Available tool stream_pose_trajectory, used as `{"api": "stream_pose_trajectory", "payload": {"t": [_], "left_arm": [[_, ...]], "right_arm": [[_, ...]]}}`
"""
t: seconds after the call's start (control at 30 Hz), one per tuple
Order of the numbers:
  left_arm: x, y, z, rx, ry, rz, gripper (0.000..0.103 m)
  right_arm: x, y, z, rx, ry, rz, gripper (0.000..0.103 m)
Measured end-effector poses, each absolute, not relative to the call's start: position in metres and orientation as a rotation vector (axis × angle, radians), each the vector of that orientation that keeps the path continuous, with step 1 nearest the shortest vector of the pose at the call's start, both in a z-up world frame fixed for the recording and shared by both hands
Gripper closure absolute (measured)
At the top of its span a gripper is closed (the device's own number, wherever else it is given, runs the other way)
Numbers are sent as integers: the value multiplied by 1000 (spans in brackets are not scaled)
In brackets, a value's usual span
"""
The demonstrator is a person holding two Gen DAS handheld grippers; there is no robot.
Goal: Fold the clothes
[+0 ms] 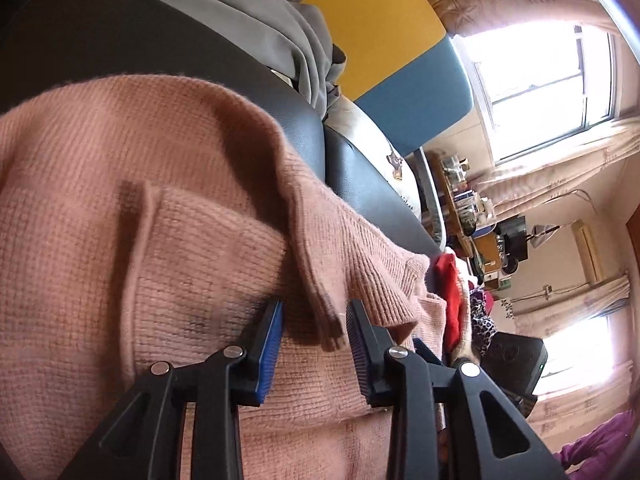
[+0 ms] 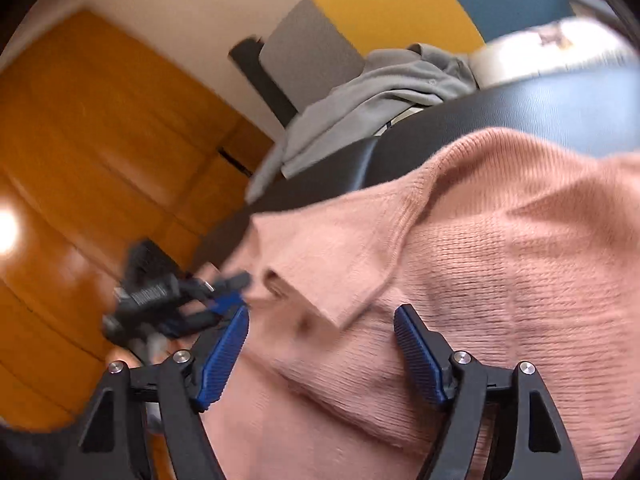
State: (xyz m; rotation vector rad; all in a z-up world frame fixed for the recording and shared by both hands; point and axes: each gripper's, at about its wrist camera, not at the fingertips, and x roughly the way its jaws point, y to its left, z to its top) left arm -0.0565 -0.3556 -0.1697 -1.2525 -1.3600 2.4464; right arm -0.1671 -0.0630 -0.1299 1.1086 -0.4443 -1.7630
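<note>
Left wrist view: the left gripper (image 1: 314, 320) stands with jaws parted over a pink sweater (image 1: 120, 184) spread on a black seat (image 1: 304, 128); a ribbed cuff (image 1: 320, 312) lies loose between the pads.

Right wrist view: the right gripper (image 2: 322, 344) gapes wide above the sweater, pads pressing nothing. A grey garment (image 2: 368, 100) lies behind.

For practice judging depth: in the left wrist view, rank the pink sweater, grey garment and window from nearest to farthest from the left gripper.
1. Pink sweater, directly under the left gripper.
2. Grey garment, beyond it, upper centre.
3. Window, across the room, upper right.
</note>
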Motion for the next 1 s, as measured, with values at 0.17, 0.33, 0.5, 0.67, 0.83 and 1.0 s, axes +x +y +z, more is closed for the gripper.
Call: {"api": "stream_pose_trajectory", "payload": {"t": [0.17,0.33,0.5,0.67,0.83,1.0], "left_arm": [[-69,-346,-164,-1330,-1197,2546,91],[-64,-344,-143,-1285,-1071,2649,99],[-55,-337,-141,-1341,-901,2695,99],[-50,-330,-156,-1385,-848,2732,98],[-43,-324,-137,-1397,-748,2904,87],[-49,-304,-108,-1221,-652,2953,80]], "right_arm": [[-166,-91,-131,1141,-351,-1837,50],[-164,-99,-125,1138,-277,-1909,96],[-153,-83,-108,1075,-175,-1974,96],[-154,-80,-131,1132,-104,-1993,96],[-158,-66,-128,1134,-197,-1946,87],[-181,-42,-110,1073,-318,-2022,59]]}}
